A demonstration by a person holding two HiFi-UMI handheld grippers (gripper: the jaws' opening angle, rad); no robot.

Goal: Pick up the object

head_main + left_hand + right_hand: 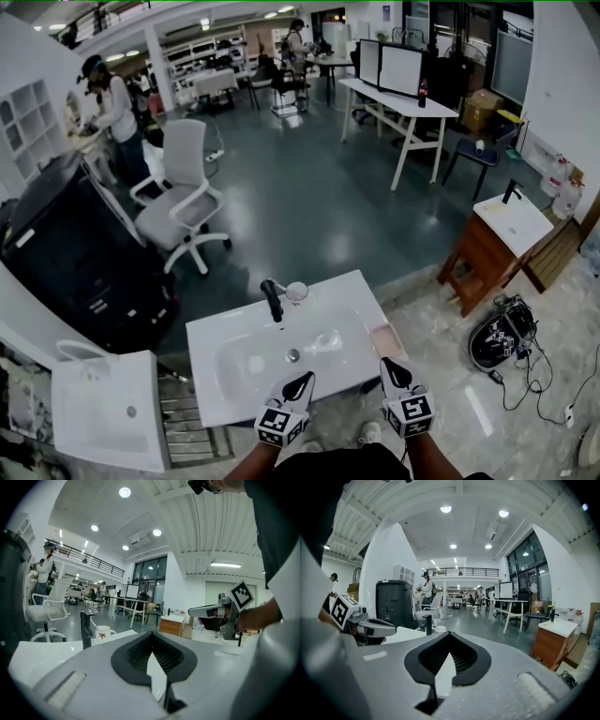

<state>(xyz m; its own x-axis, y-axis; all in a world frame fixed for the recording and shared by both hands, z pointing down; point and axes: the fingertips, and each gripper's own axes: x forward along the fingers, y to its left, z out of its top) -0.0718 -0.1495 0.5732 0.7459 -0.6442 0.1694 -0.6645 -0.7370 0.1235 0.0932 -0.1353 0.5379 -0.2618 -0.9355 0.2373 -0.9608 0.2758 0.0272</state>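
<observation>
A white sink basin point(234, 375) stands before me with a black faucet point(272, 300) at its far edge. Just right of the faucet sits a white mug point(296, 292), which shows in the left gripper view as a mug point(103, 632) with a small print. A pale pink block point(384, 339) lies on the basin's right rim. My left gripper point(300, 380) hovers over the near rim, shut and holding nothing. The right gripper point(389, 364), near the pink block, is shut and holds nothing. Each gripper view looks over its closed jaws toward the faucet point(428, 623).
A second white sink point(108, 408) stands at the lower left, and a black cabinet point(66, 253) and a white office chair point(183, 211) beyond it. A wooden vanity point(487, 248) and a black device with cables point(502, 337) are on the right. A person point(112, 112) works far left.
</observation>
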